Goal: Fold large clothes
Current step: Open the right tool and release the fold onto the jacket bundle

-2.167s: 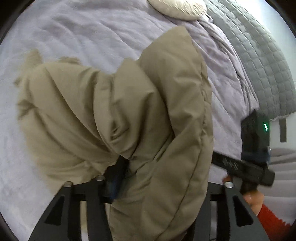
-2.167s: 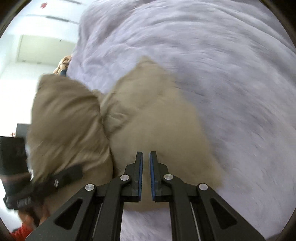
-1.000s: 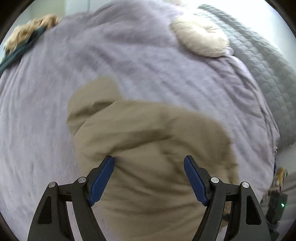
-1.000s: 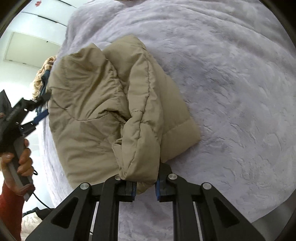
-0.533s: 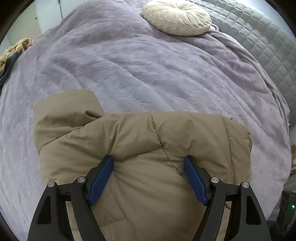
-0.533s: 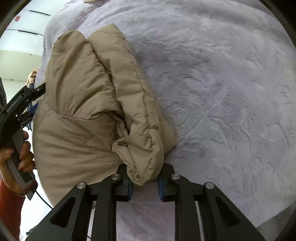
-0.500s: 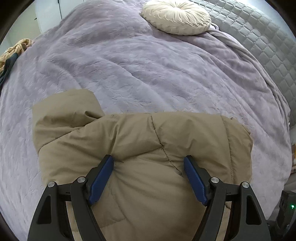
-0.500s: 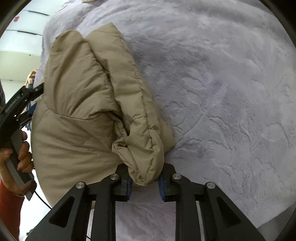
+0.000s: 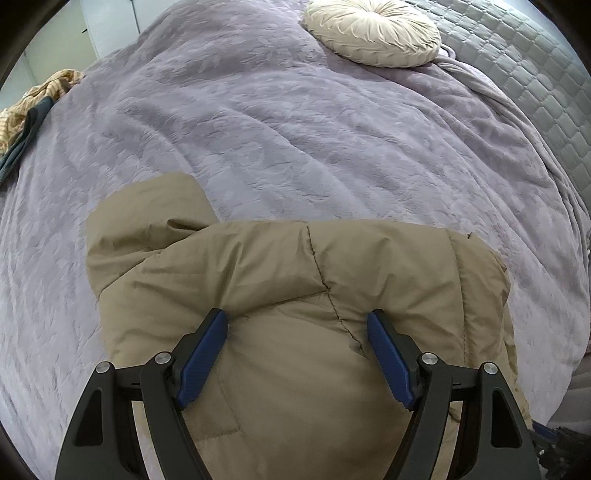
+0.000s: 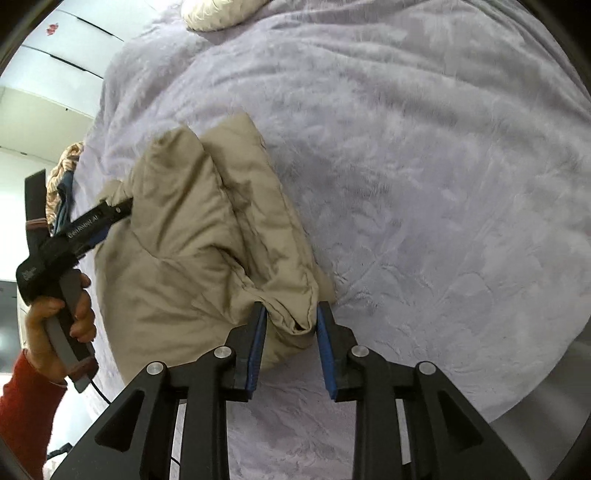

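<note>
Right wrist view has your tan puffer jacket point(image 10: 207, 258) bunched up on the purple bedspread point(image 10: 424, 184), and your right gripper point(image 10: 289, 317) has just been opening, pads loose around a padded fold. Your left gripper point(image 9: 297, 325) hovers wide open over the jacket, round cream cushion point(image 9: 373, 31) way off.

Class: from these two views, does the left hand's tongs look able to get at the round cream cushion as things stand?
Probably, but not straight away: the left tongs stand open over the tan jacket, while the cushion lies across the bed. Only bare purple blanket lies between.
</note>
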The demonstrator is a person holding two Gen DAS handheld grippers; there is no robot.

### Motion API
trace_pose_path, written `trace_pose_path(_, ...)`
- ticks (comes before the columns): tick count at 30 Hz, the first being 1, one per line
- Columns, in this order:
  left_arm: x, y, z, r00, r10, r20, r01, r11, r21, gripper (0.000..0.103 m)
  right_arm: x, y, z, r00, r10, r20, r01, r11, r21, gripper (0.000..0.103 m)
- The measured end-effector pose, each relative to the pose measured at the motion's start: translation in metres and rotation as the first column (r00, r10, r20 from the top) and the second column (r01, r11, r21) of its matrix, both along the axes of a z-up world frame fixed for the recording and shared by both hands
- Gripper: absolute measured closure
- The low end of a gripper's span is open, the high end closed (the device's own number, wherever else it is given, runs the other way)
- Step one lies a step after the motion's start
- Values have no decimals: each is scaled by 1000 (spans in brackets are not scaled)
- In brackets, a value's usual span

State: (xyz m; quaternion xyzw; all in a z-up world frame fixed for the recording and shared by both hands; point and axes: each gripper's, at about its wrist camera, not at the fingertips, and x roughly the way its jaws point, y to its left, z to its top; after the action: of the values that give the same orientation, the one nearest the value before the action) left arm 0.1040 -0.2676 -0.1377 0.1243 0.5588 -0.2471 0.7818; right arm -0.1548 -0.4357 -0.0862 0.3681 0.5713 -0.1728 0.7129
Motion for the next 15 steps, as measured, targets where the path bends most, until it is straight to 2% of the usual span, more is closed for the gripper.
trace_pose_path(9, -9, 19, 19, 999, 43, -8, -42, 998, 52, 25, 10, 8, 12, 1000, 20, 11, -19, 999, -35, 73)
trace_pose_path(15, -25, 39, 35, 997, 74, -25, -72, 996, 56, 25, 18, 6, 17, 999, 35, 36, -34, 999, -43, 73)
